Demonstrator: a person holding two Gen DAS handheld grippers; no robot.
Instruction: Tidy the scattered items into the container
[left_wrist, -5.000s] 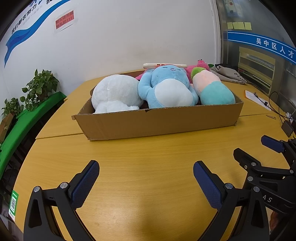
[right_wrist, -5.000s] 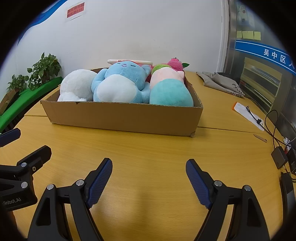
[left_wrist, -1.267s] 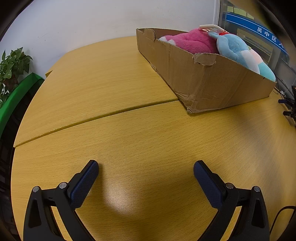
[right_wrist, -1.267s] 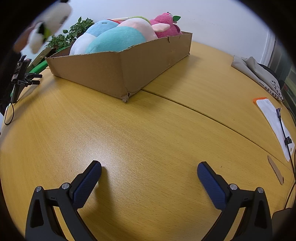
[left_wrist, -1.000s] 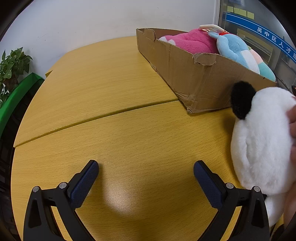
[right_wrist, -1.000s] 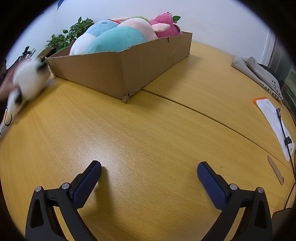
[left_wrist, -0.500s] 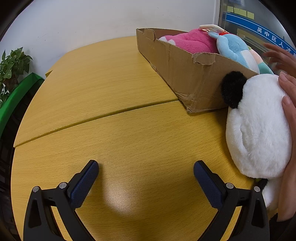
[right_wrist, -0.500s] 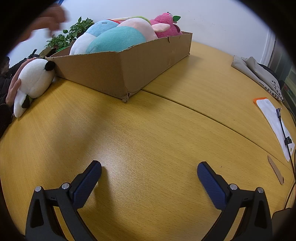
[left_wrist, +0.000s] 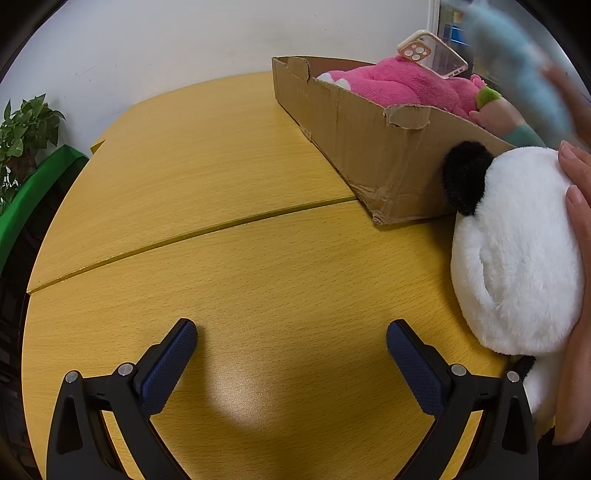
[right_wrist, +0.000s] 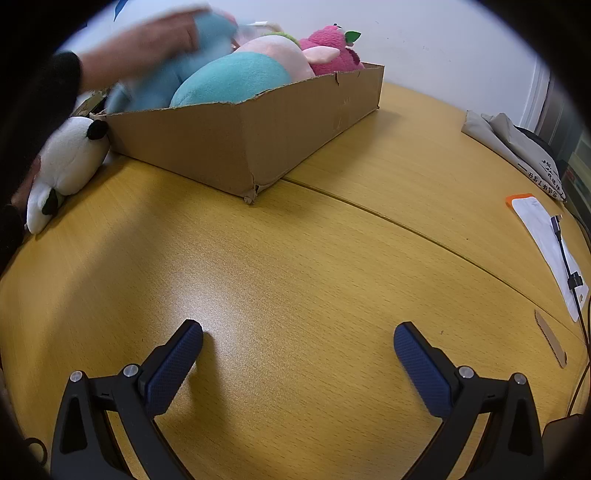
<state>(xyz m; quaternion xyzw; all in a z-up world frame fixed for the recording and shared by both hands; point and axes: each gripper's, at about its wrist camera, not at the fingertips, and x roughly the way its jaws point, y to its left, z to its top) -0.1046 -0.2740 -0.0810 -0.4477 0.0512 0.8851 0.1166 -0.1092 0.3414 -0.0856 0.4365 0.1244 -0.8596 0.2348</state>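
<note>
Left wrist view: my left gripper (left_wrist: 291, 350) is wide, empty, on table (left_wrist: 207, 166). Right gripper (right_wrist: 298, 354) too. Box (left_wrist: 373, 147) holds pink toy (left_wrist: 391, 86); panda (left_wrist: 513, 251) lies outside against its near wall, bare hand (left_wrist: 580, 206) on it. Panda left to box.

Brown cardboard box (right_wrist: 258, 136); white panda plush (left_wrist: 513, 254) with black ear and eye patch; pink plush (left_wrist: 399, 86); teal-and-pale-pink plush (right_wrist: 240, 74); light blue plush (right_wrist: 166, 77), blurred. Yellow wood-grain table (left_wrist: 240, 258). Black grippers, dark blue textured pads (right_wrist: 173, 369).
</note>
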